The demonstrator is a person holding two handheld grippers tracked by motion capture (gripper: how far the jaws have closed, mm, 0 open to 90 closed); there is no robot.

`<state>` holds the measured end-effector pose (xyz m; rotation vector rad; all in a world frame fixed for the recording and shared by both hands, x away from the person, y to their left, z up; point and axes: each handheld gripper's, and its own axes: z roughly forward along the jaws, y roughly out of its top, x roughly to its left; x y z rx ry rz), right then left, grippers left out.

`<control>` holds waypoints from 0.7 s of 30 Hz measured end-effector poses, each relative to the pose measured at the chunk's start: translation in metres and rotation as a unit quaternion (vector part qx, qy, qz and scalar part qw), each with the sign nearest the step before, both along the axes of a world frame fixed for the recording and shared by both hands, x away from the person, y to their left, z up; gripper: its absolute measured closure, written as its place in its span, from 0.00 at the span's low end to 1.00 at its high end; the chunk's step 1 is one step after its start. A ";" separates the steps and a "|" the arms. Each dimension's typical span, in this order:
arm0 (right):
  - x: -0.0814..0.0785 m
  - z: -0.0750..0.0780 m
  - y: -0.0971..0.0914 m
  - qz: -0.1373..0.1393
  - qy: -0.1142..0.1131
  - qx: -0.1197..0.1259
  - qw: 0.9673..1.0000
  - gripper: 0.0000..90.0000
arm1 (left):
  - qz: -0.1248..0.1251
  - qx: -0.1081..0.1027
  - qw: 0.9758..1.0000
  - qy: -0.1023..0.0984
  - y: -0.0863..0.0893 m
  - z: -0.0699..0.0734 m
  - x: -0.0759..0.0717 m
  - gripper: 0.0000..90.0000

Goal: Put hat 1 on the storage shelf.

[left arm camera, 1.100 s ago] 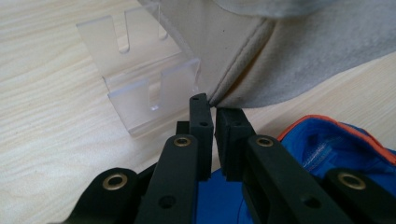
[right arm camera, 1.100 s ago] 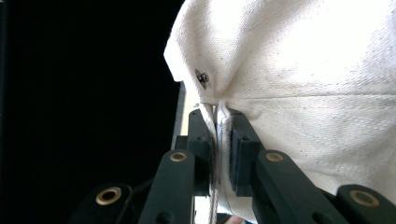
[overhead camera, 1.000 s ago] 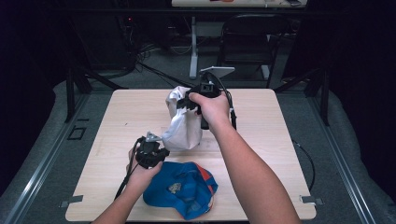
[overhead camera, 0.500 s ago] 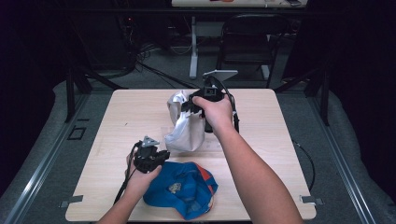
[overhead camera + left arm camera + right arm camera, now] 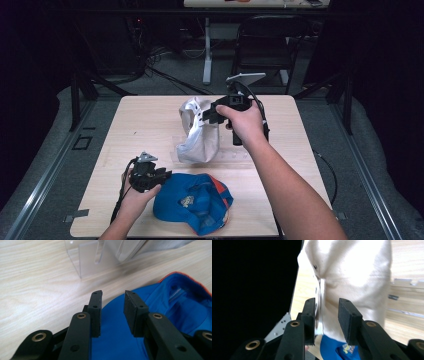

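Left gripper (image 5: 162, 175) at lower left, jaws just opened apart over blue cap (image 5: 192, 202) — right gripper (image 5: 207, 114) at centre, jaws parted, just loosened around white cap (image 5: 197, 132).

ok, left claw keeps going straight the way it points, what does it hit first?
Probably the blue cap: the left claw, jaws apart with nothing between them after just opening, hangs over its near edge. Beyond that stands the clear stand. Depth is unclear.
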<state>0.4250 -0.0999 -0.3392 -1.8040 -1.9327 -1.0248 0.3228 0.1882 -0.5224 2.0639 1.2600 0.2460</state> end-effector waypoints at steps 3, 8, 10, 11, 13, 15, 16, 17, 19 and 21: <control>-0.006 0.002 -0.006 -0.001 -0.003 -0.005 1.000 0.75 | 0.008 0.014 1.000 -0.001 0.002 -0.002 -0.001 0.74; -0.019 -0.001 -0.019 0.007 -0.016 -0.019 1.000 0.74 | 0.001 0.034 0.999 0.005 0.007 -0.002 -0.003 0.70; -0.024 -0.003 -0.026 0.006 -0.013 -0.016 1.000 0.73 | 0.004 0.031 0.999 0.007 0.010 -0.003 -0.003 0.69; -0.026 -0.004 -0.030 0.006 -0.013 -0.018 1.000 0.73 | 0.004 0.030 1.000 0.007 0.011 -0.002 -0.003 0.68; -0.028 -0.006 -0.033 0.003 -0.015 -0.022 1.000 0.73 | 0.006 0.028 1.000 0.007 0.013 -0.002 -0.003 0.67; -0.035 -0.012 -0.043 0.003 -0.012 -0.030 0.999 0.73 | 0.011 0.021 1.000 0.007 0.018 0.000 -0.003 0.66; -0.035 -0.012 -0.043 0.003 -0.012 -0.030 0.999 0.73 | 0.011 0.021 1.000 0.007 0.018 0.000 -0.003 0.65; -0.038 -0.017 -0.047 -0.003 -0.013 -0.029 0.999 0.72 | 0.015 0.018 1.000 0.005 0.021 0.001 -0.003 0.65; -0.039 -0.019 -0.049 -0.002 -0.011 -0.028 1.000 0.72 | 0.017 0.017 1.000 0.006 0.022 0.001 -0.003 0.65; -0.046 -0.030 -0.056 -0.002 -0.010 -0.028 1.000 0.71 | 0.022 0.014 1.000 0.007 0.027 0.002 -0.003 0.65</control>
